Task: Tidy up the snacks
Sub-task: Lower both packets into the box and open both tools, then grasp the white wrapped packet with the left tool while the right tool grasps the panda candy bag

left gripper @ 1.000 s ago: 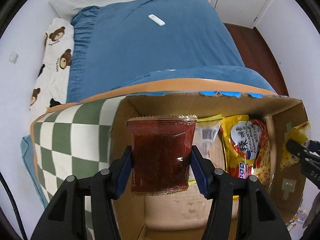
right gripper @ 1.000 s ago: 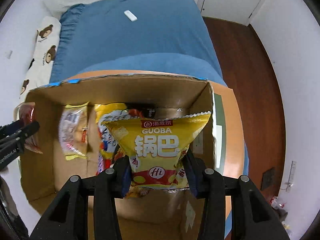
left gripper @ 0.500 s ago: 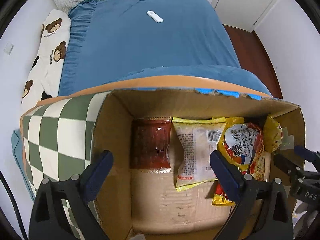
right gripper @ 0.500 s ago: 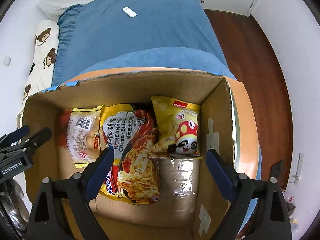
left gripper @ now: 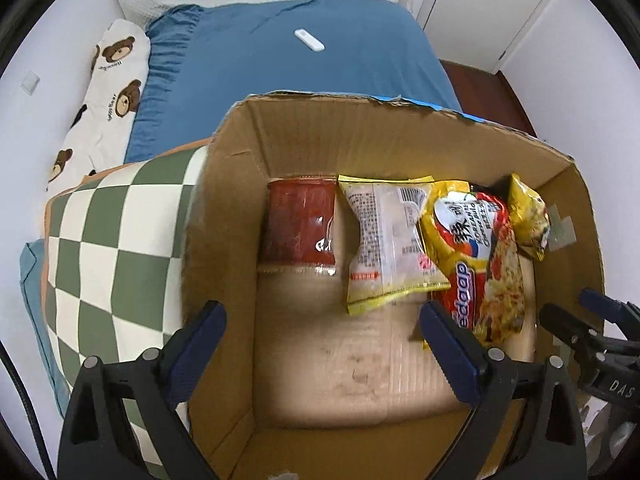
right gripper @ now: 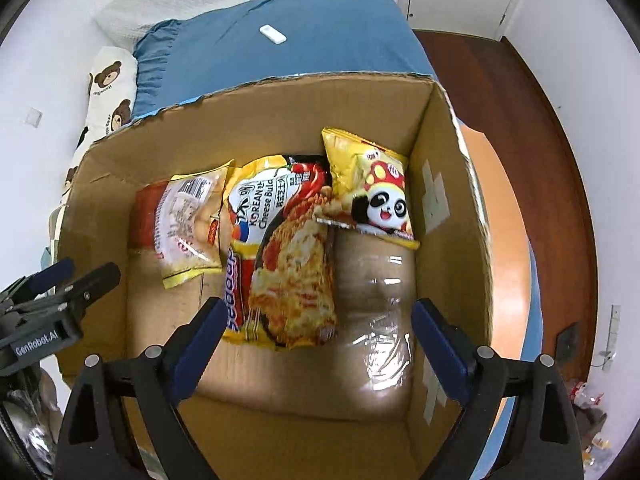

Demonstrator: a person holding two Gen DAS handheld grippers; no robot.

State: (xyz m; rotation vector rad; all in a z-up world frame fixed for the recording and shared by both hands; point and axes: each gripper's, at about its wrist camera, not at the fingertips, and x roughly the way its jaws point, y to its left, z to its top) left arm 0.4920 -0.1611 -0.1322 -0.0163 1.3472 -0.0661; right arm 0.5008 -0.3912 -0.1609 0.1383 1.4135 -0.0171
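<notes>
Both the left gripper point(left gripper: 320, 328) and right gripper point(right gripper: 316, 320) hang wide apart and empty over the box point(left gripper: 400, 136), four snack packs point(right gripper: 288, 248) lined up toward 12 o'clock.

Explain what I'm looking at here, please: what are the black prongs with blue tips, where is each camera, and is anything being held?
The black prongs are two hand-held grippers carried by a person; no robot arm is involved. Each picture comes from a fisheye camera mounted on one gripper, looking forward along its fingers. The left gripper and the right gripper are both open and hold nothing. Below them is a cardboard box containing four snacks in a row: a dark red packet, a pale packet with a barcode, a Korean cheese noodle pack and a yellow panda bag. The box sits on a green checked cloth, with a blue bed behind it.
</notes>
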